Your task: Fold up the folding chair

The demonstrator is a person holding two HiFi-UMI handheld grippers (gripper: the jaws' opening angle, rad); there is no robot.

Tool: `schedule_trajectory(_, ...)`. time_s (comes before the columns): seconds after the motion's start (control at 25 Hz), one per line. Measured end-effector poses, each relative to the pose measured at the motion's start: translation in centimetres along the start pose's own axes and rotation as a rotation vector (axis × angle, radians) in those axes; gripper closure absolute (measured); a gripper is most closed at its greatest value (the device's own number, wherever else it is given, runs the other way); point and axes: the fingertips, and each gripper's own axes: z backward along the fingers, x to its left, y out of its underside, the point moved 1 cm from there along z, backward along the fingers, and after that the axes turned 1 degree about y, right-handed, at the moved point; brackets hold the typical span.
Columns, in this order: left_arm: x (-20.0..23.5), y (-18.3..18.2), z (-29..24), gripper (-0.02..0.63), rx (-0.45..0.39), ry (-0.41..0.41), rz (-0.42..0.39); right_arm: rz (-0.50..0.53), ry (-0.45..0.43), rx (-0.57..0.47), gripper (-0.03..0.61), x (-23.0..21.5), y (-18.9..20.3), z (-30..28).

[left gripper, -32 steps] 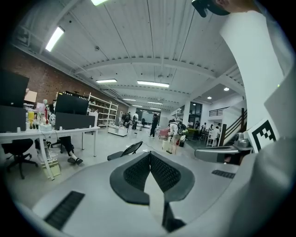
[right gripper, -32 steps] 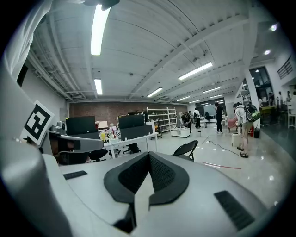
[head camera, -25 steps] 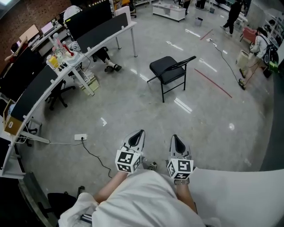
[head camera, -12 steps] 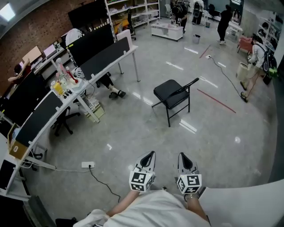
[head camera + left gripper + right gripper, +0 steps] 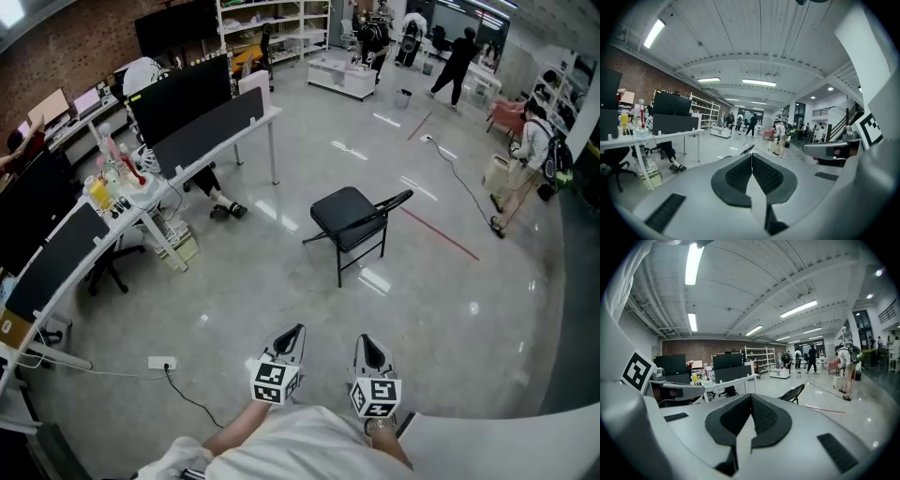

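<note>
A black folding chair (image 5: 354,222) stands unfolded on the grey floor, well ahead of me in the head view. Its backrest shows past the right gripper's jaws (image 5: 794,393), and a sliver of it above the left gripper's jaws (image 5: 747,149). My left gripper (image 5: 293,332) and right gripper (image 5: 369,341) are held side by side close to my body, both shut with nothing between their pads. Both point toward the chair from a distance and touch nothing.
A long white desk (image 5: 197,155) with dark screens curves along the left, with an office chair (image 5: 105,270) and a seated person's feet (image 5: 224,210) under it. A power strip (image 5: 161,363) and cable lie at left. Red tape (image 5: 441,235) marks the floor; people stand far back right.
The view has shifted as I walk: the chair first drew nearer, and more of the room's far end is now in sight. Both grippers stayed shut, side by side.
</note>
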Motion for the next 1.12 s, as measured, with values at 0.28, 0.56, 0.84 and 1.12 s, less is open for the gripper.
schedule_trajectory(0.28, 6.7, -1.7, -1.6, 0.601, 0.009, 0.043, -0.019, -0.078, 0.118, -0.008, 0.574, 1.5, -0.9, -5.8)
schedule_trajectory(0.56, 12.7, -2.3, -2.0, 0.601, 0.006, 0.018, 0.025, -0.044, 0.076, 0.001, 0.574, 6.2, -1.3, -10.4)
schedule_trajectory(0.84, 14.0, -1.6, -4.0, 0.601, 0.047, 0.066, 0.022, -0.076, 0.122, 0.034, 0.574, 5.8, -0.7, -12.5)
schedule_trajectory(1.12, 16.0, -1.8, -6.4, 0.601, 0.062, 0.072, 0.021, -0.123, 0.155, 0.043, 0.574, 4.1, -0.8, -16.7)
